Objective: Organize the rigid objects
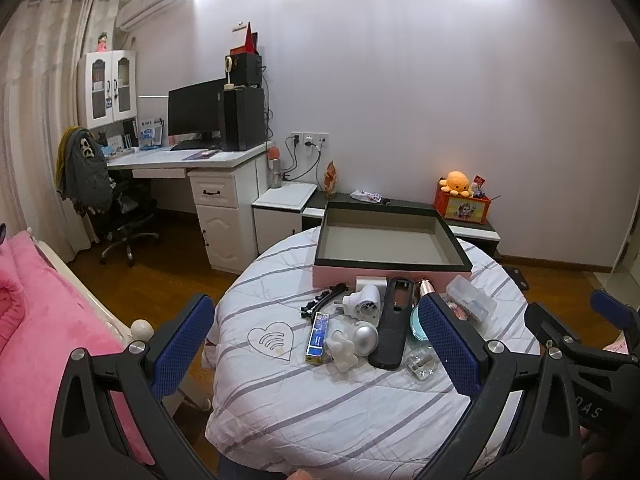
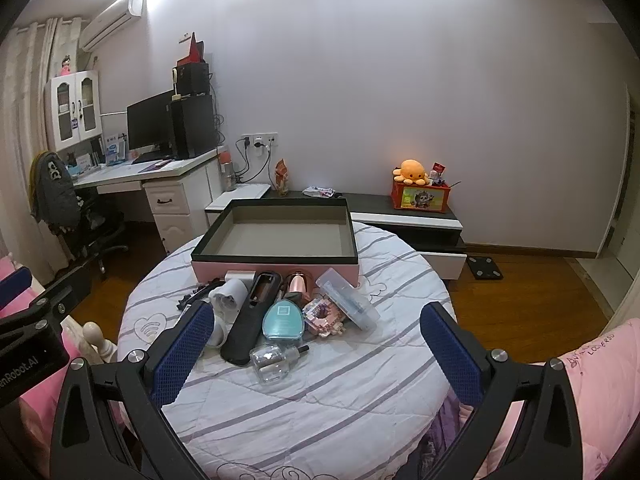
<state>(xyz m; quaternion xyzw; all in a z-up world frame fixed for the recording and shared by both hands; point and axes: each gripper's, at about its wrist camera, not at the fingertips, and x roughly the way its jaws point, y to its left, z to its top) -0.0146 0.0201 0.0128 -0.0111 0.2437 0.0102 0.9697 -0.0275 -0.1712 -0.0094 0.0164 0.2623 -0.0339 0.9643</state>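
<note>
Both grippers hang over the near side of the round table [image 2: 360, 400], nothing held. Left gripper [image 1: 320, 344] jaws spread wide, right gripper [image 2: 316, 344] jaws spread wide too.

The things to sort lie in a tight cluster mid-table, just in front of the empty box [image 2: 276, 258], which sits at the far side, pink wall toward us. In the cluster: long black case [image 2: 250, 316], teal pad [image 2: 285, 320], clear glass bottle [image 2: 276, 360], clear plastic case [image 2: 348, 300], pink block toy [image 2: 324, 316], white plug adapter [image 1: 366, 302], silver ball [image 1: 366, 334], blue-and-gold tube [image 1: 318, 336], white flower-shaped piece [image 1: 344, 348], black beads [image 1: 324, 300].

Judgement: no pick begun yet. Best to start with outliers. The bottle is nearest the right gripper and mostly free; close across its body, not the neck, since it may roll. The tube suits the left, gripped across its narrow width. Leave the black case until neighbours touching it are gone.

Room: bare cloth near and on the right, good for approach. Lift clear of the box's dark rim before crossing. Copper-coloured item [image 2: 298, 282] against the box wall is partly hidden, possibly a flask. The two grippers are near each other, so move one at a time.
</note>
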